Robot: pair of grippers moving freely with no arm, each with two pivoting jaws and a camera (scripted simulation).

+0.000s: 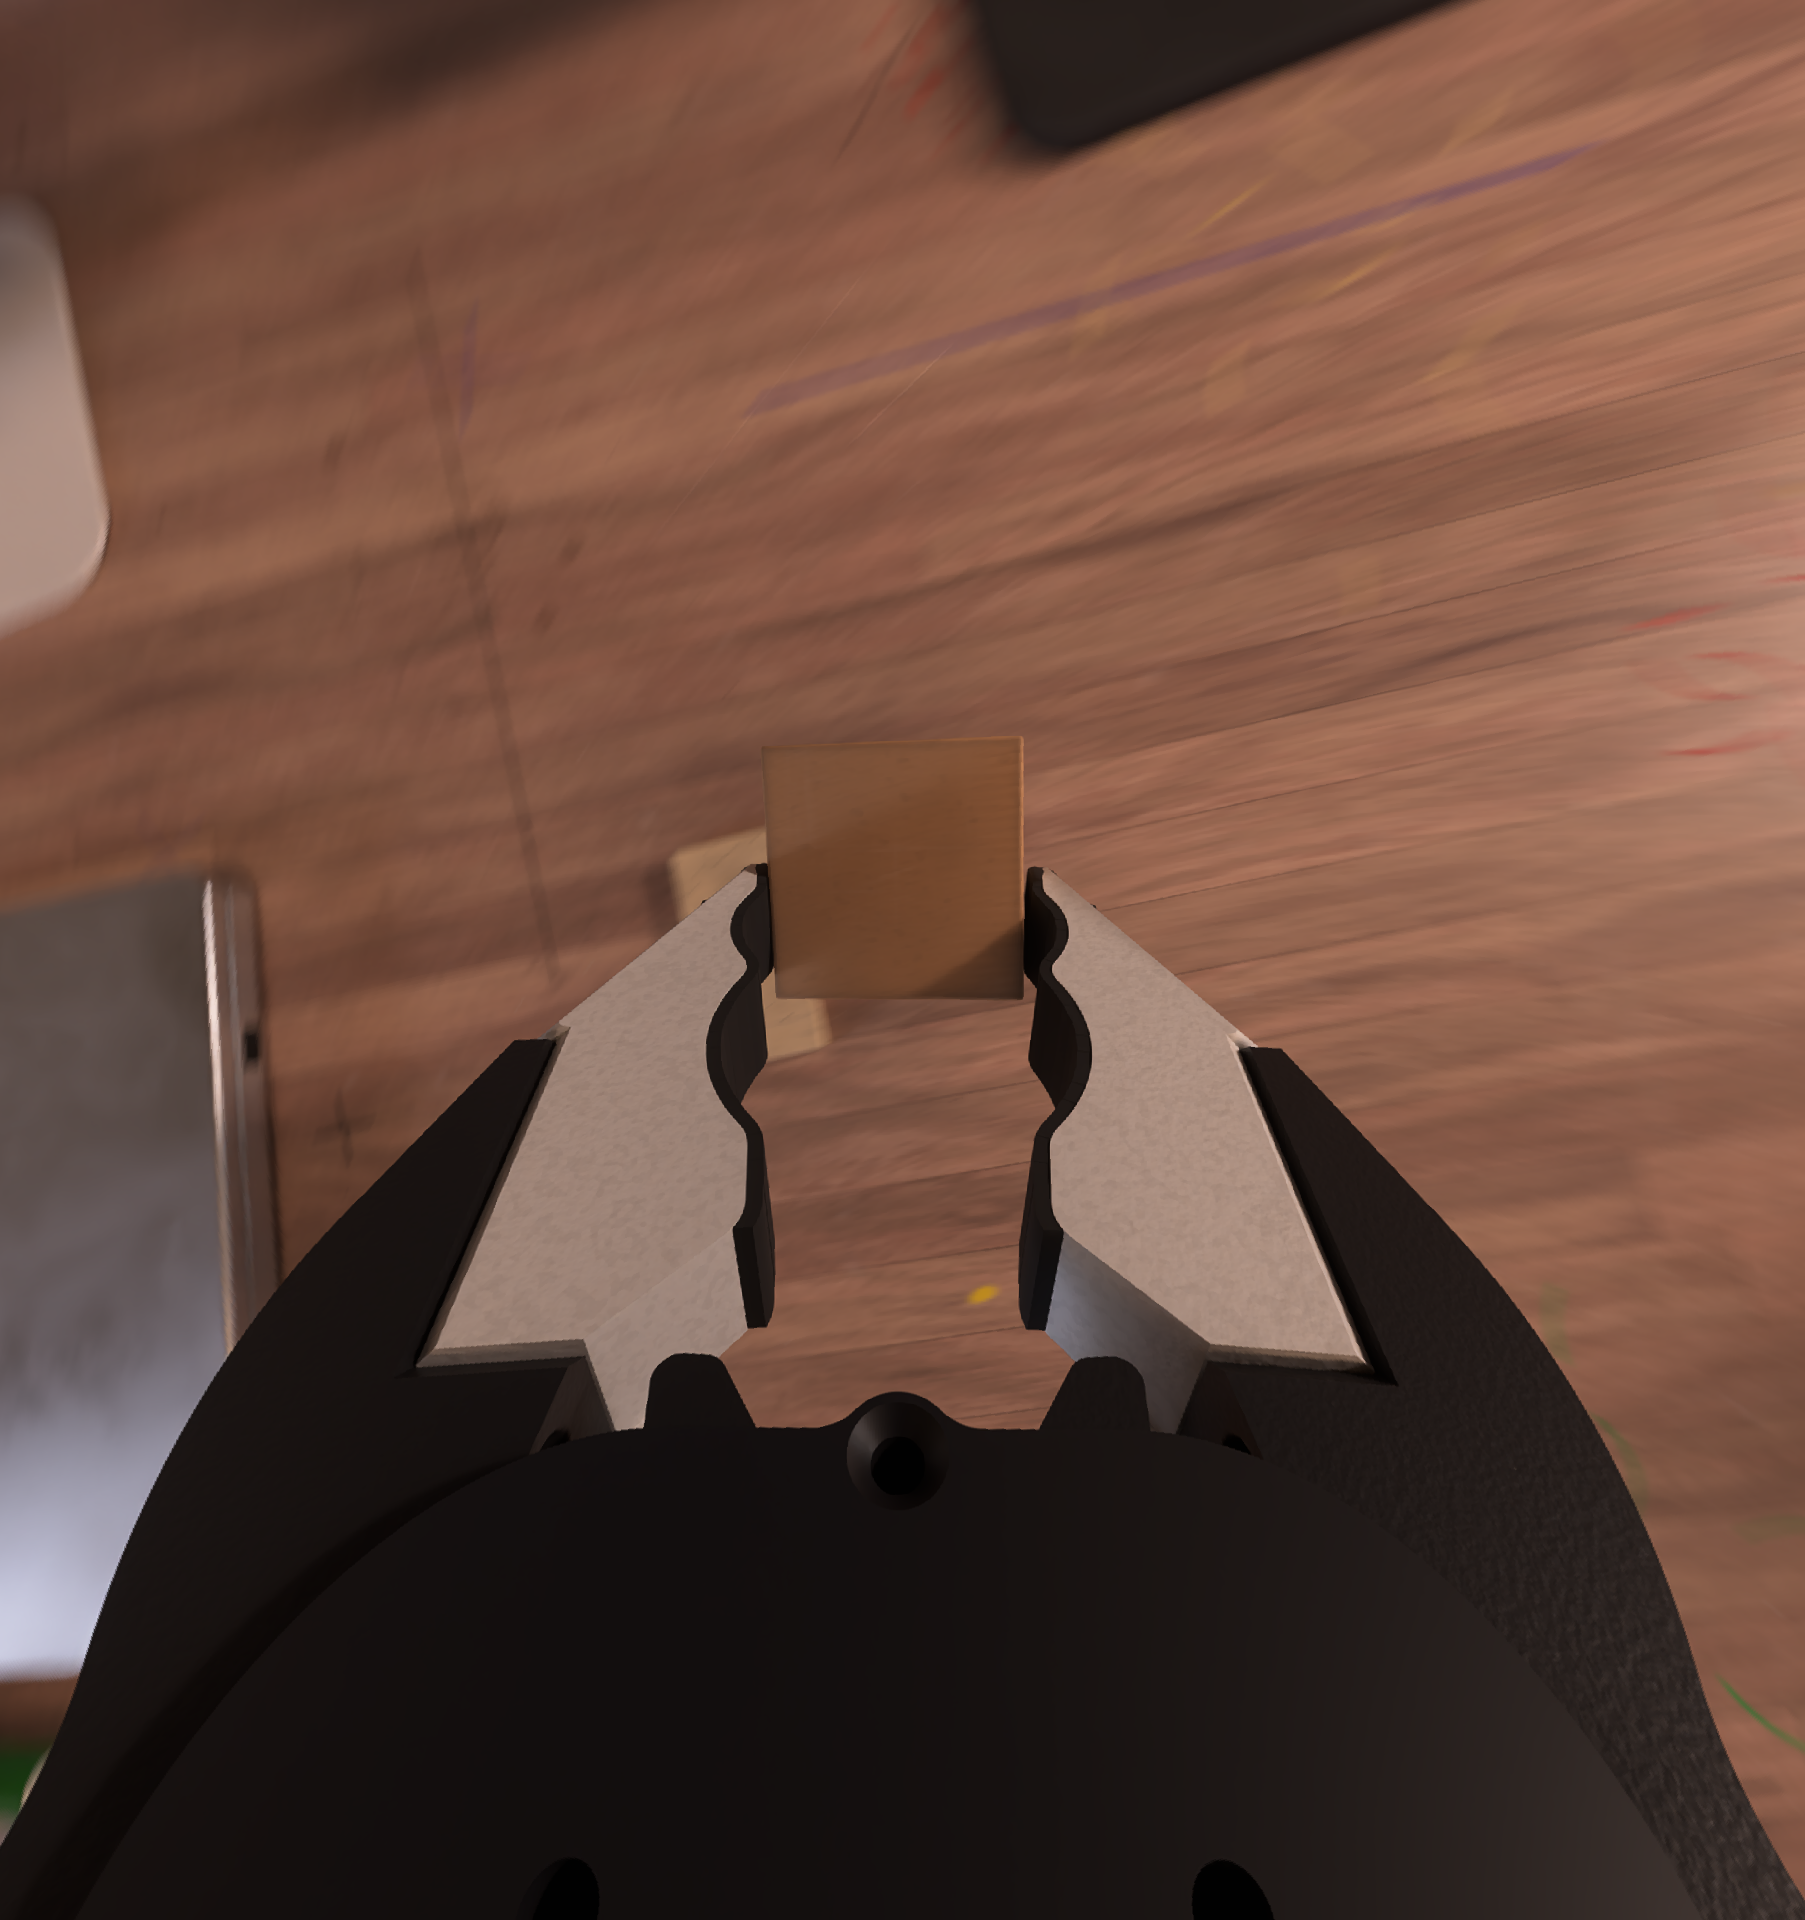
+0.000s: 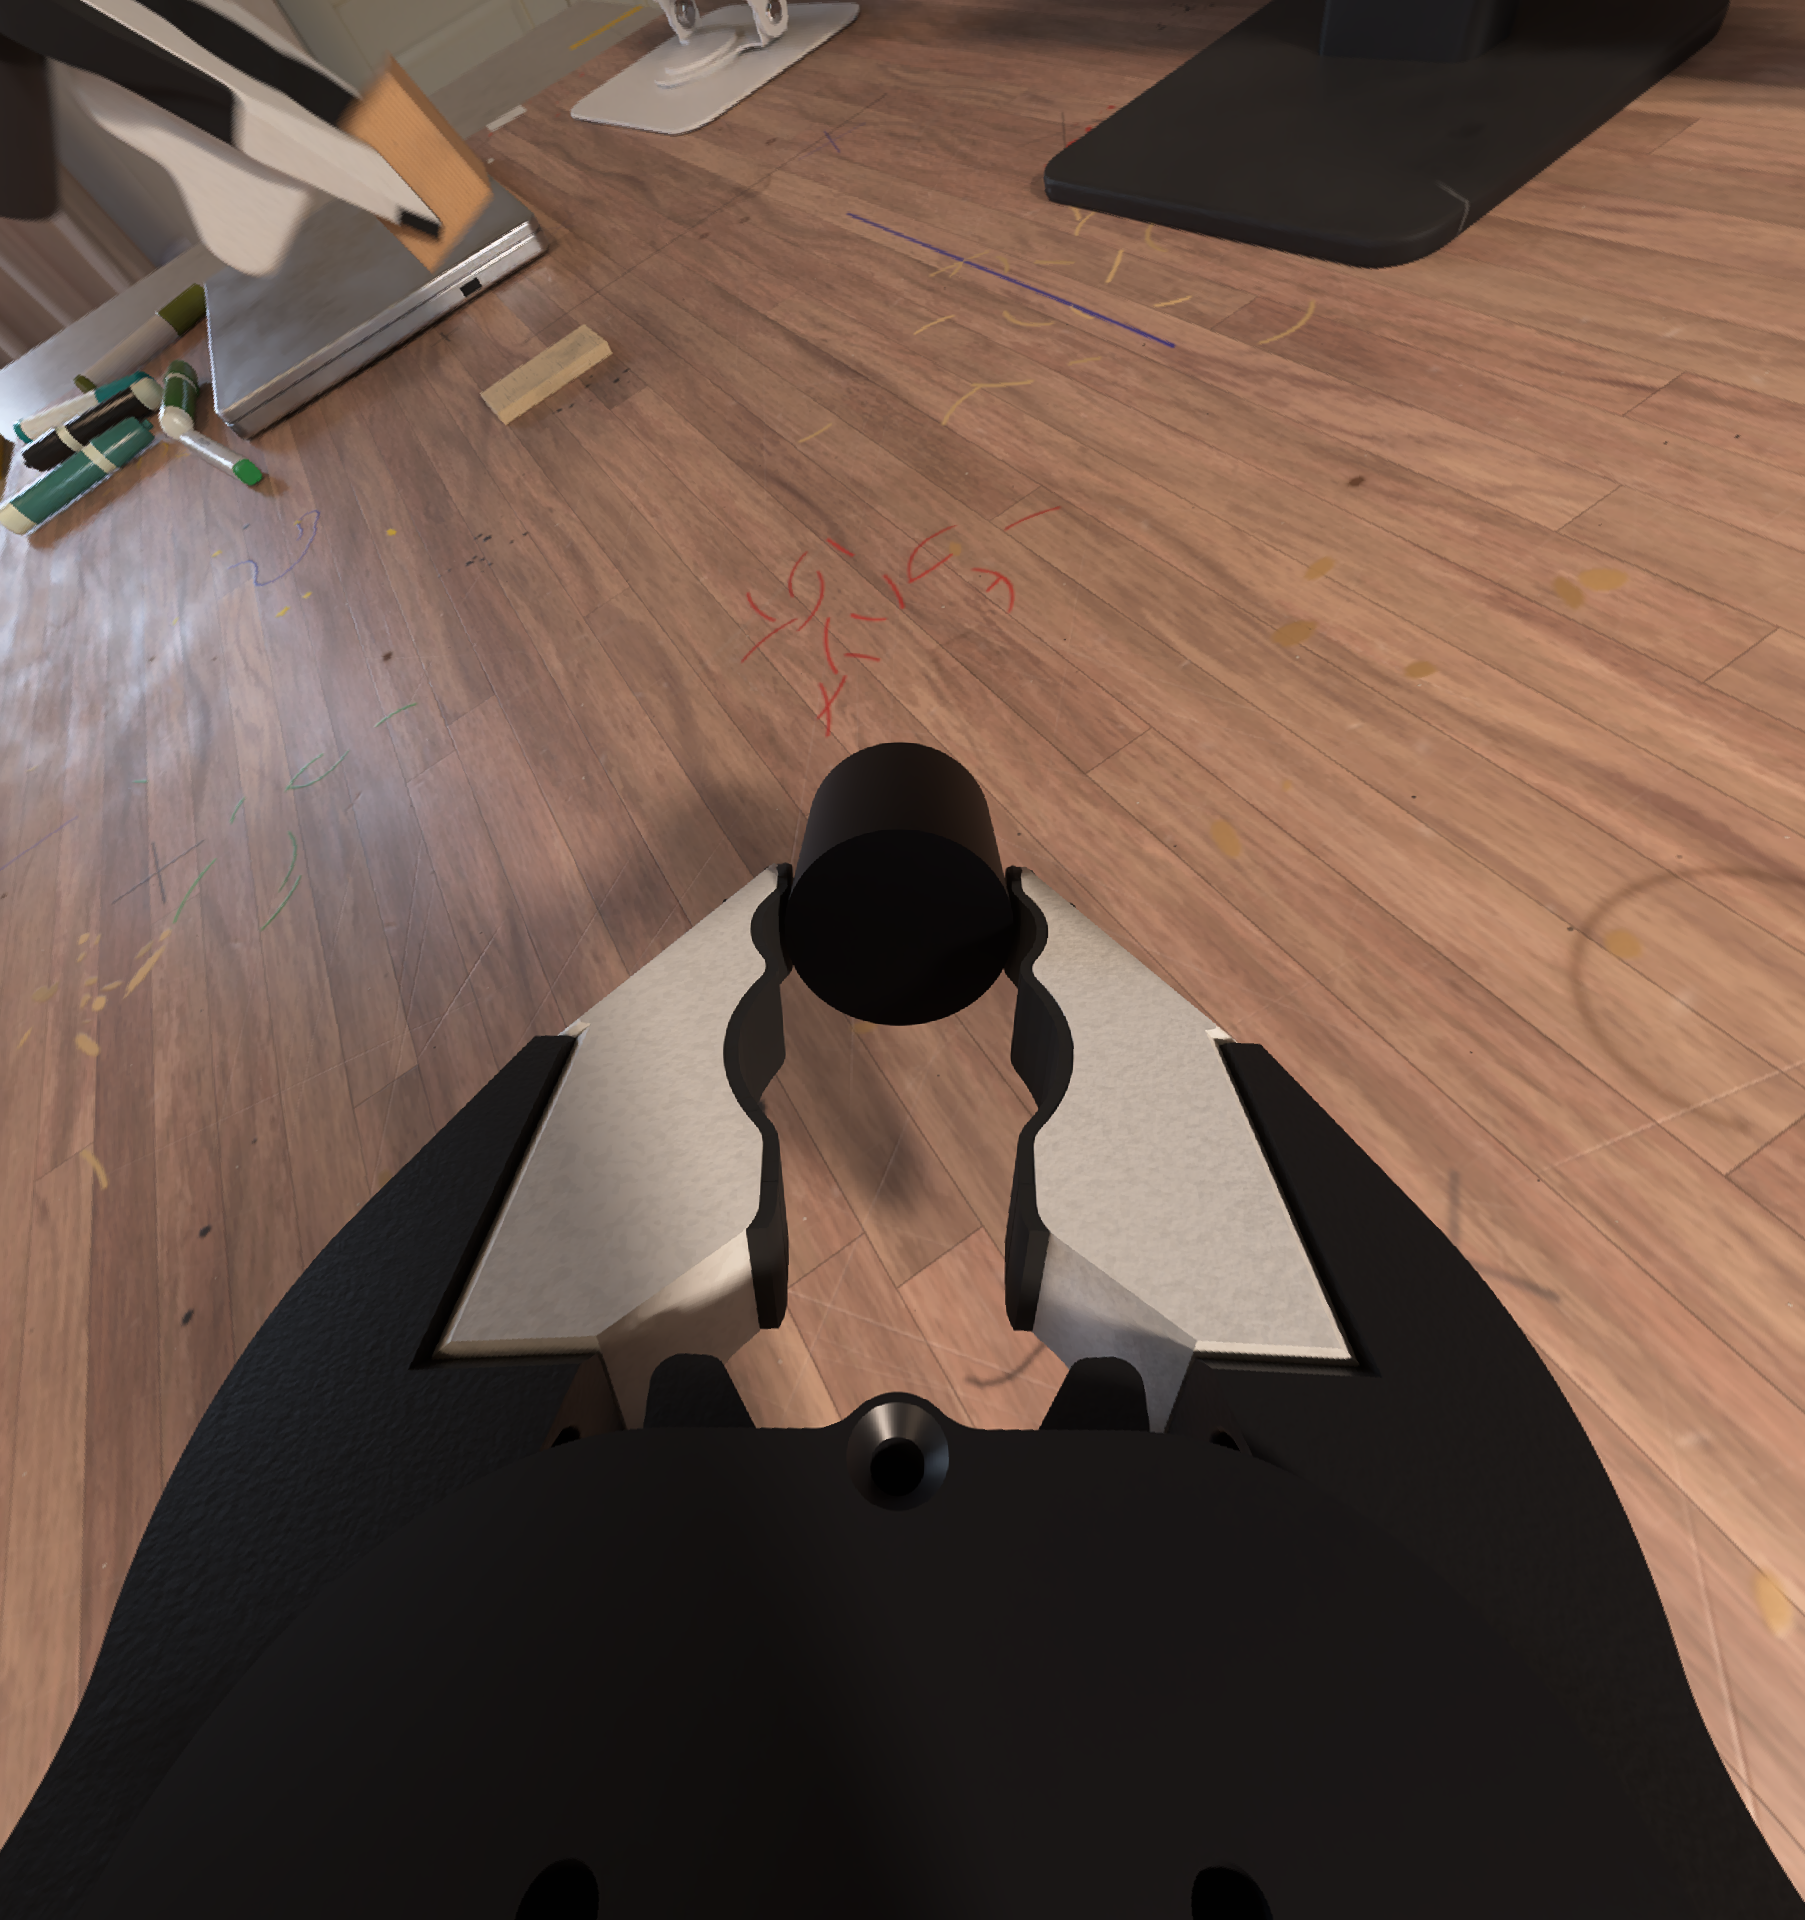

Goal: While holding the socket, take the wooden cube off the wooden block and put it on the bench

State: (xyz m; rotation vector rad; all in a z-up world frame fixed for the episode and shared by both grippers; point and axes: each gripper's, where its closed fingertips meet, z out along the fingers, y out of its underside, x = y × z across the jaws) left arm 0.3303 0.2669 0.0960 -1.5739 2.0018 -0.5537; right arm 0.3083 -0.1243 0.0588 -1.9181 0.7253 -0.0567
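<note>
Smooth square wooden cube (image 1: pixel 898 868) clamped in left tool (image 1: pixel 898 925), matte black cylindrical socket (image 2: pixel 898 904) in right tool (image 2: pixel 898 925)

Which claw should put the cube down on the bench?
The left claw: it already grips the wooden cube, lifted off the wooden block. The right claw is busy holding the socket.

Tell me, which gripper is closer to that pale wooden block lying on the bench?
Left. The left gripper hangs just above the wooden block; the right gripper is well away across the bench.
</note>
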